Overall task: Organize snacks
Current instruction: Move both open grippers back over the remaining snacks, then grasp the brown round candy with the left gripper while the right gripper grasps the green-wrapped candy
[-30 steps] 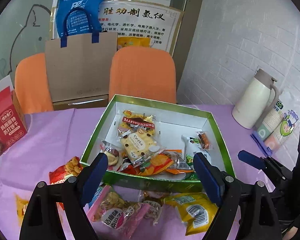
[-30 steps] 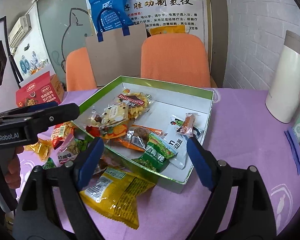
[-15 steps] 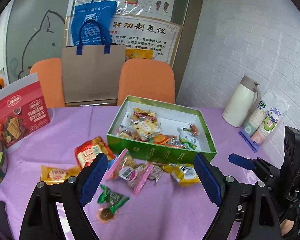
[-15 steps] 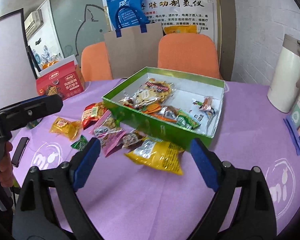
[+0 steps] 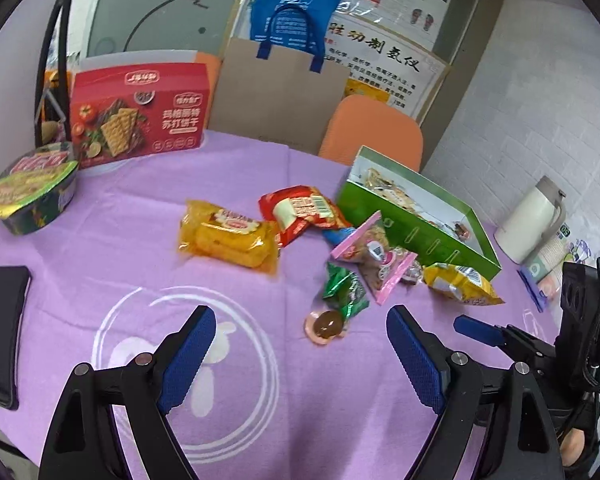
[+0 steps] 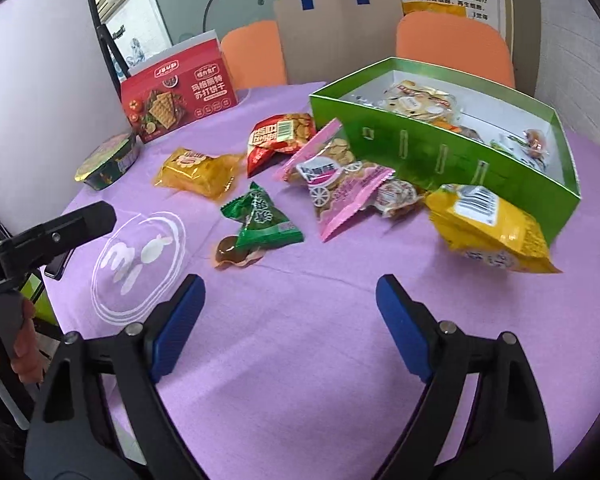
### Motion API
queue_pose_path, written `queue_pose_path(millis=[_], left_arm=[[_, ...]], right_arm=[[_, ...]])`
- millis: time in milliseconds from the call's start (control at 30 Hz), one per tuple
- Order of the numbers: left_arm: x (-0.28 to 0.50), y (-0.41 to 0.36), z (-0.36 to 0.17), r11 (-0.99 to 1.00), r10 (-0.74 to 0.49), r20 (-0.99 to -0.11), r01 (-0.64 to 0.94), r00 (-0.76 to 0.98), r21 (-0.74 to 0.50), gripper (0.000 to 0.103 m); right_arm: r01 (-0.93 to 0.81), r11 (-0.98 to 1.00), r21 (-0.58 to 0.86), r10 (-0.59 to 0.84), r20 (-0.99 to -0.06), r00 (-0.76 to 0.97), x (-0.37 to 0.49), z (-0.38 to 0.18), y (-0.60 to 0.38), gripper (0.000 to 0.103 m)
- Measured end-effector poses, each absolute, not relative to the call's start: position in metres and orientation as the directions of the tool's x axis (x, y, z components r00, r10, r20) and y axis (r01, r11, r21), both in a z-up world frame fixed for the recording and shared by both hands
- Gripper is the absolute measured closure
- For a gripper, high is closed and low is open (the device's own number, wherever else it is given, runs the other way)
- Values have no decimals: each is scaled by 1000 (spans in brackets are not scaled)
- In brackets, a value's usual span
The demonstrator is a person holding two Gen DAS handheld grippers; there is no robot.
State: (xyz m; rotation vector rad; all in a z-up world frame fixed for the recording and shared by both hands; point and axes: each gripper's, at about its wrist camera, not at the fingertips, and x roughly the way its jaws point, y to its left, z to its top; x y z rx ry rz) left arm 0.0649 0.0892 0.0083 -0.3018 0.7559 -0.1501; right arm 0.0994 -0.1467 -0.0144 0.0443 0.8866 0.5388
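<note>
Both jaw pairs stand spread wide and hold nothing: the left gripper (image 5: 300,356) and the right gripper (image 6: 290,320) hover over bare purple cloth (image 6: 300,320), short of the loose snacks. Nearest the jaws lie a brown sweet (image 6: 230,254) in clear wrap, touching a green triangular pack (image 6: 262,220); beyond are a pink biscuit pack (image 6: 334,186), a yellow bag (image 6: 492,230) leaning on the box wall, a red bag (image 6: 280,136) and an orange-yellow pack (image 6: 196,172). The green box (image 6: 440,156) stands open with white inner walls and holds several small packets, among them pale round biscuits; its near wall hides most of what is inside. Left of the snacks sit a round foil-lidded bowl (image 5: 32,196) and a red cracker box (image 5: 140,110) printed with Chinese characters, too small to read reliably. "GenRobot.AI" on the left gripper's handle is cut off at the frame edge. A white flask (image 5: 534,220) stands past the box.
</note>
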Motion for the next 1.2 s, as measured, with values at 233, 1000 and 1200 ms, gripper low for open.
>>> queue_pose_path(millis=[233,1000,1200], left_arm=[[53,115,-4,941,-255,-651,30,715,-336,14],[131,29,-49,928,-352,-754,313,554,-203,68],[134,31,-54,926,-361,-757,309,545,-219,69]], right_arm=[[-529,818,225,497,-740,453,141,-21,-98,36],[-423,867,263,459,-748,478,116,-31,-166,72],[-423,862,279,473,-742,475,114,-31,-167,71]])
